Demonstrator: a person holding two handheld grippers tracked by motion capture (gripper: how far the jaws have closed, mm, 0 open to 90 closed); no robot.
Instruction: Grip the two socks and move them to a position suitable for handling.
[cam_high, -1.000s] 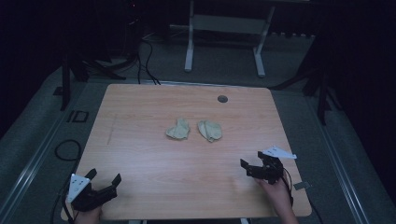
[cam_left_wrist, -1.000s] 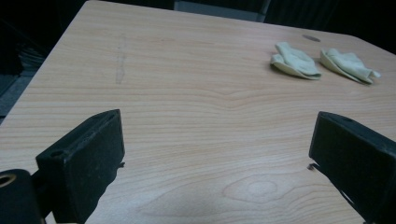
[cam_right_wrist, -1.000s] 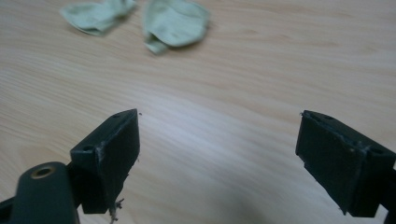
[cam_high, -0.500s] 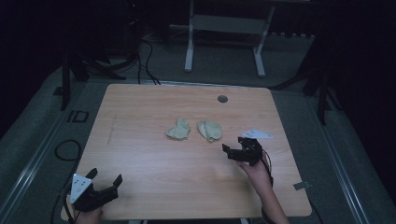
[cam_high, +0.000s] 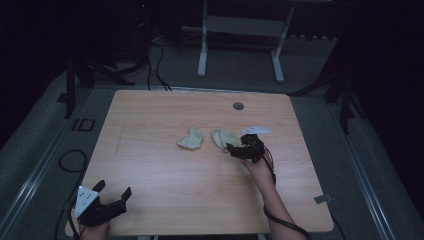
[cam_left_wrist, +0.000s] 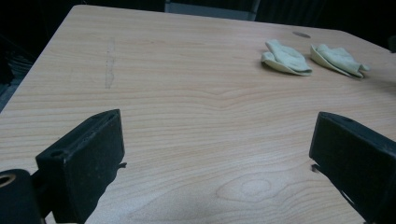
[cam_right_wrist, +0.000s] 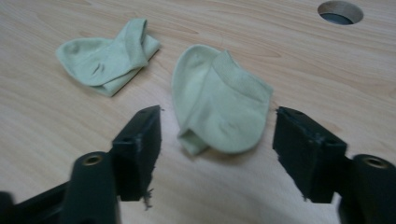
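The right tool (cam_high: 236, 150) sits at the near edge of the right-hand sock (cam_right_wrist: 219, 112), its jaws spread to either side of the sock's rounded end and just now closing in, with the fabric between them but not yet pinched. This pale green sock lies folded flat on the worktop (cam_high: 150, 130), just beside its twin, the left-hand sock (cam_right_wrist: 109, 58), the two apart by a narrow strip of wood. The main risk, as I judge it, is a shallow bite: the jaws come in low and nearly level, so they may catch only the top fold and let the lower layer slide out, or skid over the flat cloth and push it toward the other sock. Closing too late could also drag the pair together. The left tool (cam_high: 111, 200) rests at the near left corner, jaws wide and holding nothing, too far off to steady anything
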